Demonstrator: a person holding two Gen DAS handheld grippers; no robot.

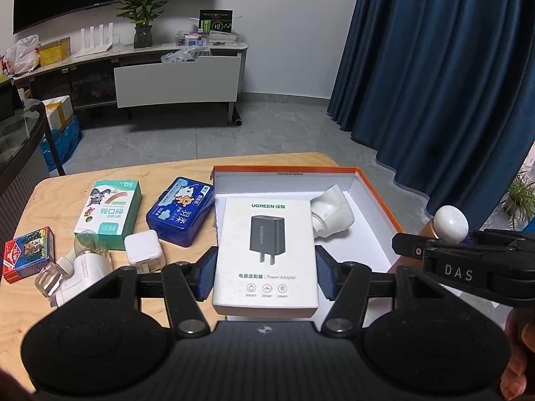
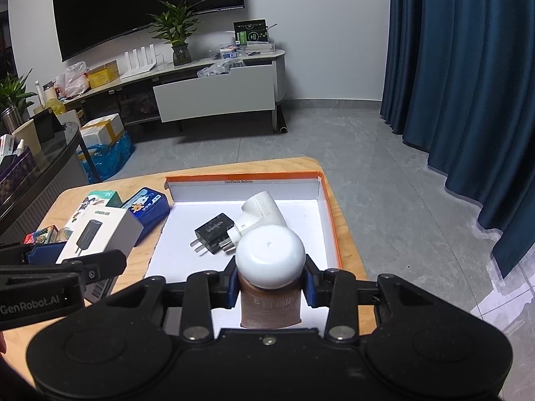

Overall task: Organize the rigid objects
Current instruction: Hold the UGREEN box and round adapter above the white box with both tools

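My left gripper (image 1: 264,272) is shut on a white UGREEN power adapter box (image 1: 265,254), held over the near left edge of the orange-rimmed white tray (image 1: 374,197). In the right wrist view that box (image 2: 97,234) is at the left. My right gripper (image 2: 271,287) is shut on a brown bottle with a white round cap (image 2: 270,257), held upright over the tray's (image 2: 329,220) near side; the bottle's cap shows in the left wrist view (image 1: 451,224). A white pipe tee (image 2: 262,212) and a black charger (image 2: 214,234) lie in the tray.
On the wooden table (image 1: 60,193) left of the tray lie a green and white plaster box (image 1: 108,214), a blue case (image 1: 180,210), a white cube charger (image 1: 144,250), a card pack (image 1: 28,259) and a clear bottle (image 1: 53,279). Blue curtains (image 1: 434,67) hang at the right.
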